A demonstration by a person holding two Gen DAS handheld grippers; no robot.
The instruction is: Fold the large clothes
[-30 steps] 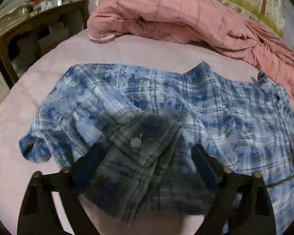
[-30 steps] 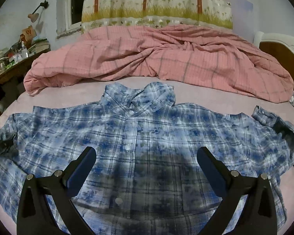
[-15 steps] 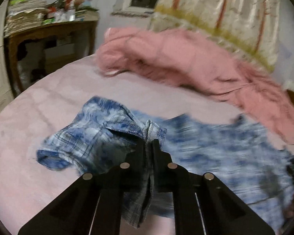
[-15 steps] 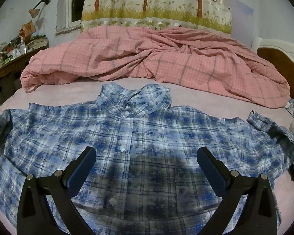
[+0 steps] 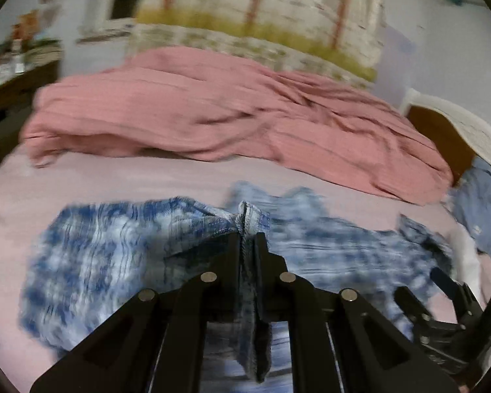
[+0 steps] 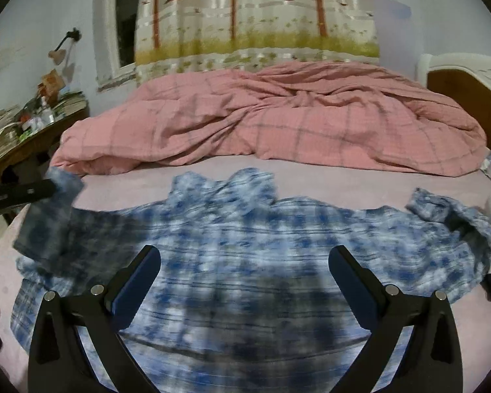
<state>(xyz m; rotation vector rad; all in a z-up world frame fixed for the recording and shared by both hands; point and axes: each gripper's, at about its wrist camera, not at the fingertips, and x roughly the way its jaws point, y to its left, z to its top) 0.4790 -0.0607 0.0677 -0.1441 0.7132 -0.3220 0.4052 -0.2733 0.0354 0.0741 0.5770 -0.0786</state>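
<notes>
Bedsheet (image 6: pixel 311 177), pale pink, spreads under everything I see, and a rumpled pink checked duvet (image 6: pixel 278 121) is heaped along its far side below the tree-print curtain (image 6: pixel 245 16). Nearer to me the blue plaid shirt (image 6: pixel 262 262) lies front up across the sheet, collar toward the duvet, its far sleeve bunched near the right edge of the bed. A cluttered wooden side table (image 6: pixel 32 137) stands off to the left by the wall, and a wooden headboard (image 6: pixel 458 91) with a white trim closes the right side.

From my left wrist camera, my left gripper (image 5: pixel 247 245) is clamped on the shirt's sleeve cuff (image 5: pixel 250 219), with the cloth pinched upright between the closed jaws and a strip of it hanging down behind them; the sleeve trails off to the left over the shirt body. This view is smeared with blur. My right gripper (image 6: pixel 245 262) hovers over the middle of the shirt with its blue-padded fingers (image 6: pixel 131 281) spread wide apart, holding nothing.
</notes>
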